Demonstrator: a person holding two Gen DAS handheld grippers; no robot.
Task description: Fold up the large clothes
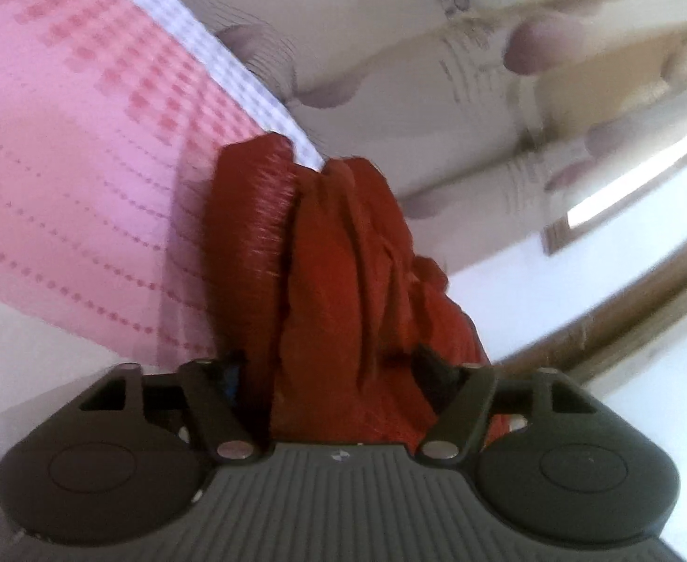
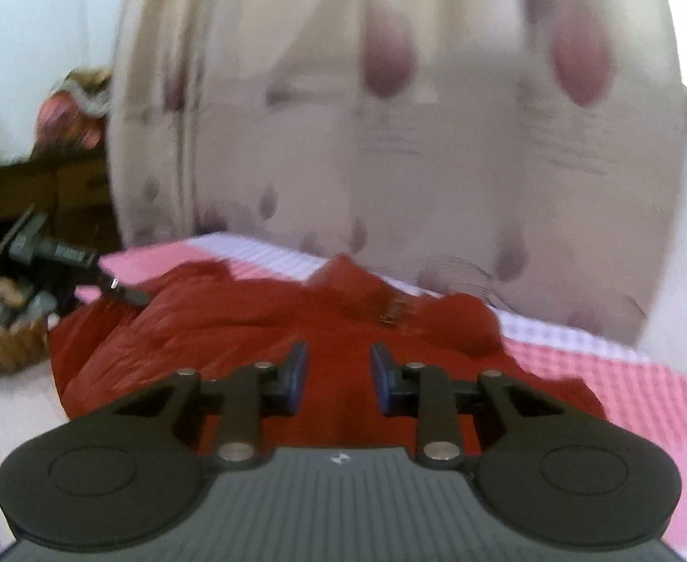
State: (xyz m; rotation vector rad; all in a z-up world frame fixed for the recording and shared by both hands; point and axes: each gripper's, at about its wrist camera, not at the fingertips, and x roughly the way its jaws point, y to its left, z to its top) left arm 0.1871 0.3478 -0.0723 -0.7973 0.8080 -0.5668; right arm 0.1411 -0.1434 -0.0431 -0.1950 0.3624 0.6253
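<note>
Left wrist view: left gripper (image 1: 339, 365), its fingers almost wholly buried in a bunched wad of red garment (image 1: 339, 257) that fills the gap between them; pads hidden by the cloth, so whether they press on it cannot be told. The wad rises away from the gripper, with a ribbed, shinier fold on its left side. Left and beyond it, a pink checked bedcover (image 1: 76, 150) with a white checked border (image 1: 231, 65). To the right, a cream curtain (image 1: 390, 56) with purple petal shapes, much blurred, and a window frame (image 1: 624, 187) at the far right. Right wrist view: right gripper (image 2: 339, 374), jaws narrowed with a clear gap, blue pads (image 2: 299, 374) bare, nothing between them; it hovers over the red garment (image 2: 250, 328), which lies crumpled across the near and middle part of the pink checked bedcover (image 2: 648, 388). A small tag or buckle-like detail (image 2: 395, 311) sits on the garment's far part, too blurred to name. At the left edge, the left gripper (image 2: 128, 295) reaches onto the garment's left end. Behind the bed, the cream curtain (image 2: 390, 140).
</note>
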